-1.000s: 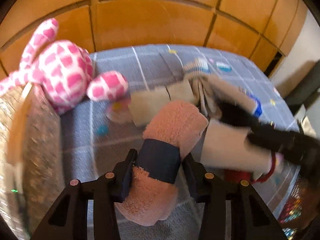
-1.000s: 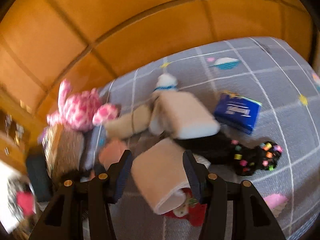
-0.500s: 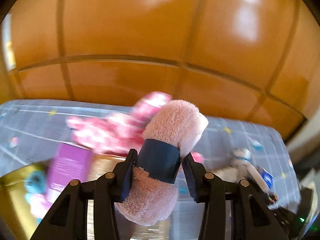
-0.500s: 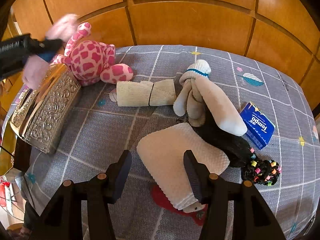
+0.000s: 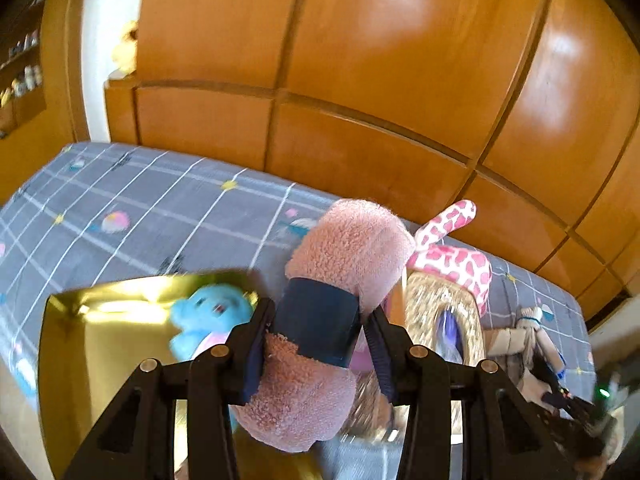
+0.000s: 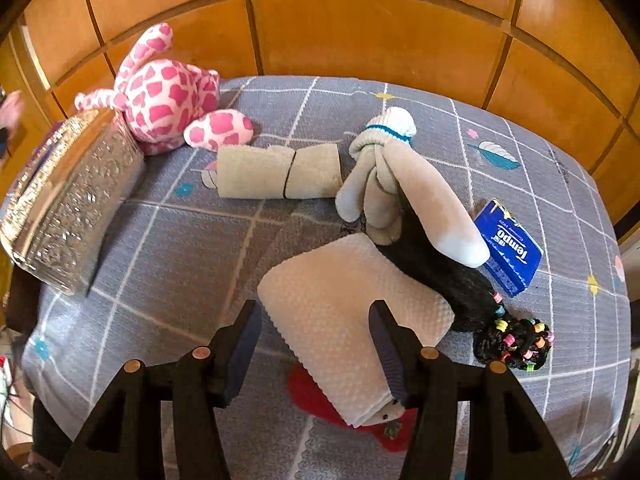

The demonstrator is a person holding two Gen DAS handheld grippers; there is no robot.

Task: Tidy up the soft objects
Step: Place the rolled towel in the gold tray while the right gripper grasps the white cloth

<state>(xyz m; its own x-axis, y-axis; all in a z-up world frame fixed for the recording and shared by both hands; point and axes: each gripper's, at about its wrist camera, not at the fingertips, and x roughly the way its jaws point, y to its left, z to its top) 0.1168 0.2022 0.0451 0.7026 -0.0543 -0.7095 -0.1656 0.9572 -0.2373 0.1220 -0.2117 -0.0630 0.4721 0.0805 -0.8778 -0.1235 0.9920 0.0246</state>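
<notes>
Pink rolled towel [image 5: 320, 320] sits clamped between left gripper [image 5: 316, 344] jaws.

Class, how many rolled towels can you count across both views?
3: pink roll in the left gripper; beige roll beside the pink toy; white roll between the right gripper's fingers. Others may be hidden.

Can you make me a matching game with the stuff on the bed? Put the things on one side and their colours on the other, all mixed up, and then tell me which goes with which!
Things:
1. rolled towel in the left gripper
2. tissue pack
3. spotted bunny
4. folded cloth between the fingers of the right gripper

Colours:
A. blue with white writing
B. cream white
C. dusty pink with a dark blue band
D. white with bright pink patches

Pairs: 1-C, 2-A, 3-D, 4-B
</notes>
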